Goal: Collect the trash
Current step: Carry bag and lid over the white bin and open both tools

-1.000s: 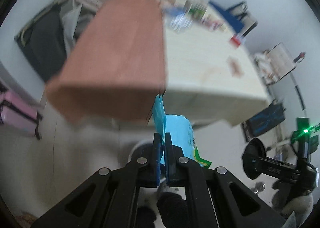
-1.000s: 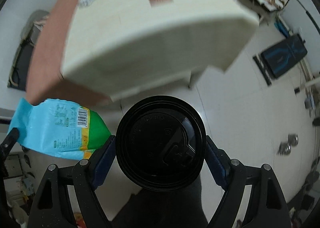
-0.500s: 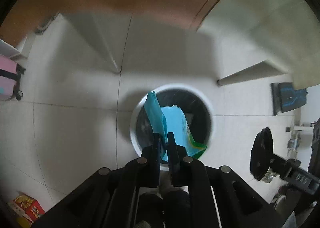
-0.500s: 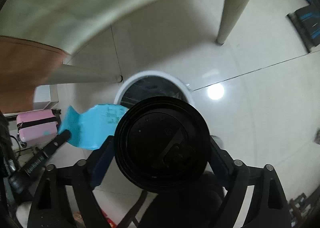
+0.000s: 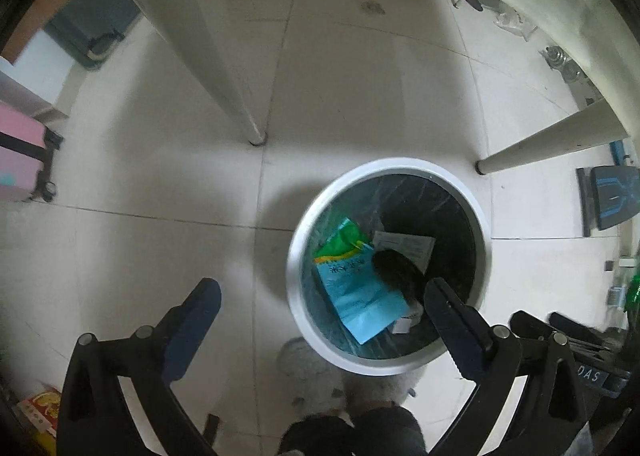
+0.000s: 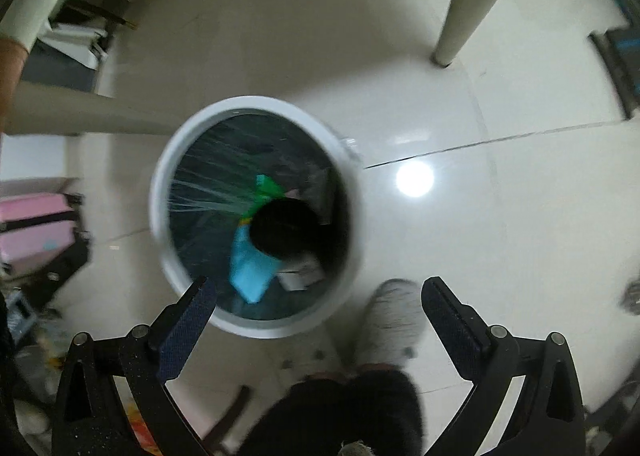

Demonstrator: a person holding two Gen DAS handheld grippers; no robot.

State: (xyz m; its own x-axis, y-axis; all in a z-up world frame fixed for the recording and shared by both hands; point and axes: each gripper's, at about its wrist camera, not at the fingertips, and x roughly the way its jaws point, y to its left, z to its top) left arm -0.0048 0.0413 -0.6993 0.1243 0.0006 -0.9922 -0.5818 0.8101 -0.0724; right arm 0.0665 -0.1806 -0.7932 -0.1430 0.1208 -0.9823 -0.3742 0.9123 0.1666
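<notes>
A round white trash bin (image 5: 298,256) with a dark liner stands on the tiled floor below me; it also shows in the right wrist view (image 6: 160,192). Inside lie a blue and green snack bag (image 5: 356,292), a black-lidded cup (image 5: 398,270) and white paper (image 5: 404,244). The right wrist view shows the same bag (image 6: 250,268) and cup (image 6: 286,230). My left gripper (image 5: 320,296) is open and empty above the bin's near left edge. My right gripper (image 6: 318,296) is open and empty above the bin's near right rim.
White table legs (image 5: 224,68) (image 5: 552,140) (image 6: 468,4) stand around the bin. A pink suitcase (image 5: 20,160) is at the left. The person's slippered foot (image 6: 390,324) stands beside the bin. A red box (image 5: 40,408) lies at the lower left.
Both grippers have opened over the bin. The snack bag has dropped from the left gripper and the black-lidded cup from the right; both now lie inside the bin.
</notes>
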